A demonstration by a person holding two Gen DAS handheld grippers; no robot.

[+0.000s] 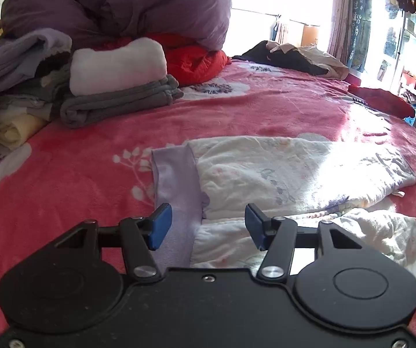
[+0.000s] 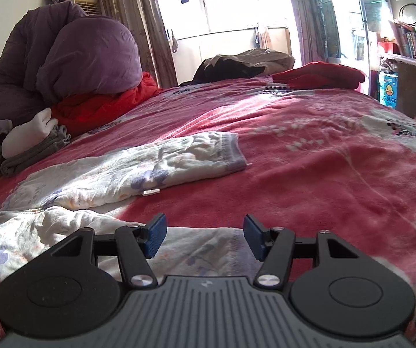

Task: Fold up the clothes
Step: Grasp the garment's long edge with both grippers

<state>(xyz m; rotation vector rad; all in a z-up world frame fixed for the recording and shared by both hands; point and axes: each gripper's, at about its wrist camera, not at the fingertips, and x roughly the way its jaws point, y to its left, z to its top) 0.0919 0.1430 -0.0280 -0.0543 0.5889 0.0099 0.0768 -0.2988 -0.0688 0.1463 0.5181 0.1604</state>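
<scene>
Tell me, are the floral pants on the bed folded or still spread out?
Spread out, not folded: the floral pants lie lengthwise on the pink blanket, both legs extended, lavender waistband flat. Both grippers are open.

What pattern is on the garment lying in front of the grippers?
White garment with pale purple flowers and lilac trim; clearest in the right wrist view.

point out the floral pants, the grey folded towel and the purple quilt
floral pants [image 2: 138, 171]: right wrist view, on the middle of the far leg.
grey folded towel [image 1: 115, 103]: left wrist view, on its folded front edge, under the white bundle.
purple quilt [image 1: 127, 5]: left wrist view, on the middle of the heap.
</scene>
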